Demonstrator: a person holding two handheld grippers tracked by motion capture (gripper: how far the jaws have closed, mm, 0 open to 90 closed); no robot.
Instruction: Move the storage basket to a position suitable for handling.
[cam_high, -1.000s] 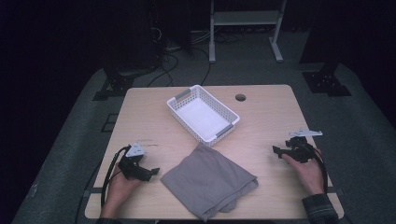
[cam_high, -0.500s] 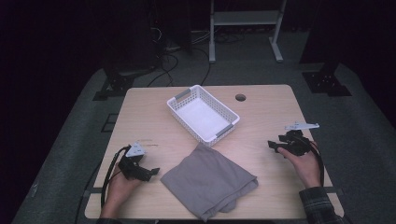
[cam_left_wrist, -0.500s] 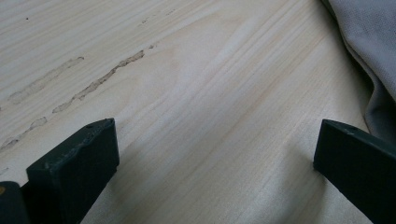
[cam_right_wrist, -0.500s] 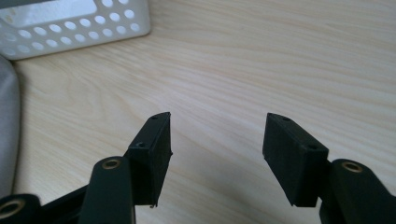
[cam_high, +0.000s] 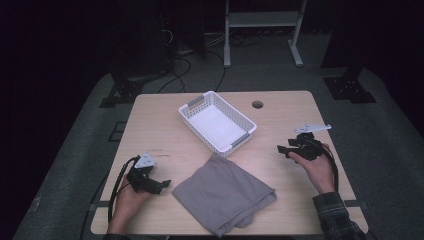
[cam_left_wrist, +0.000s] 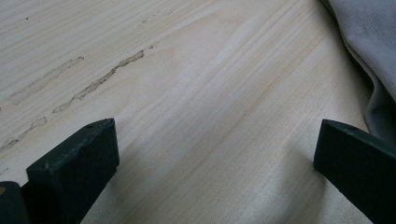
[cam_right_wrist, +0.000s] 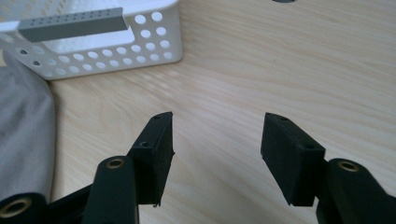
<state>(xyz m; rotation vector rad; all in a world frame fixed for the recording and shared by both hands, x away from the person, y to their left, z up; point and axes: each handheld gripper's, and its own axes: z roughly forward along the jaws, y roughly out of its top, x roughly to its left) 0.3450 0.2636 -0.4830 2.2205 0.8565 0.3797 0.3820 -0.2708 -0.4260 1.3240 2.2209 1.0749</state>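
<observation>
Grey cloth (cam_high: 223, 194) is lying folded on the table (cam_high: 165, 122) between both grippers, just below the white basket (cam_high: 218, 121); nothing is touching it. Left gripper (cam_high: 161, 184) is resting with jaws wide apart and empty; right gripper (cam_high: 283, 149) is hovering, its empty jaws having just been closing partway

left tool (cam_high: 161, 184): black, grey plate, black cable | right tool (cam_high: 283, 149): black, brass screws | sleeve (cam_high: 339, 215): dark plaid

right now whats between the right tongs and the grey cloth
Only bare table: in the high view nothing lies between the right tongs and the grey cloth.
</observation>
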